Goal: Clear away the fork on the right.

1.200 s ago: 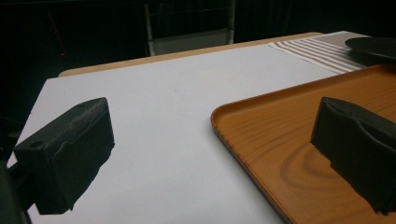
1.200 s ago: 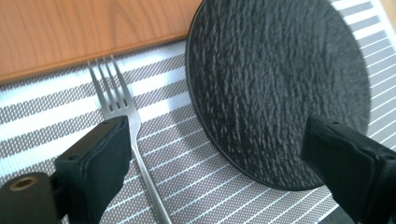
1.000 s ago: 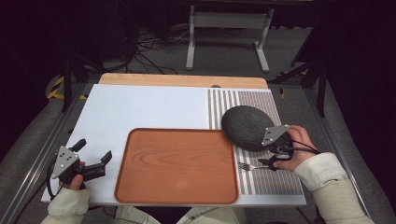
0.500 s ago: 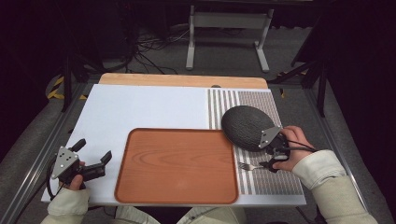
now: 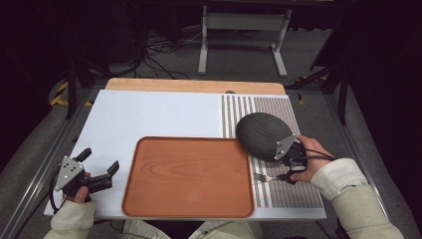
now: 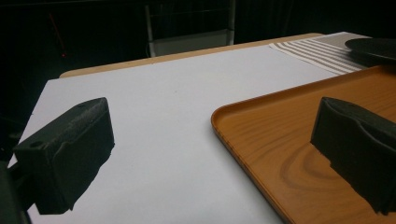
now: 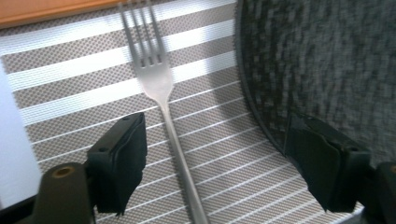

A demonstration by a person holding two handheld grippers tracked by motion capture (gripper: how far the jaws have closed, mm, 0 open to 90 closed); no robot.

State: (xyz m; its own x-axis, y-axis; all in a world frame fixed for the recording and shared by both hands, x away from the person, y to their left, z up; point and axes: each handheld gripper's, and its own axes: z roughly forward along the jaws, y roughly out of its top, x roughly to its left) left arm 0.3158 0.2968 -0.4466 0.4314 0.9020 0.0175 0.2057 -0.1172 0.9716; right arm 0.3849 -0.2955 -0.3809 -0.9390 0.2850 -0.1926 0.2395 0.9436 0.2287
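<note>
Tongs on the right [image 7: 212,163] gape, straddling a slim silver metal fork [image 7: 161,105] lying flat on the striped placemat [image 7: 70,93], beside a dark speckled round plate [image 7: 322,60]. Left tongs [image 5: 99,167] hang released beside the brown wooden tray [image 5: 189,177].

Your tray [image 5: 189,177] sits at the near middle of the table [image 5: 149,114]. To its right lies the striped mat [image 5: 278,149], with the plate [image 5: 263,135] on it behind the fork [image 5: 266,177]. Your right gripper [image 5: 283,174] straddles the fork's handle, jaws apart, beside the plate. Your left gripper [image 5: 97,167] sits left of the tray
</note>
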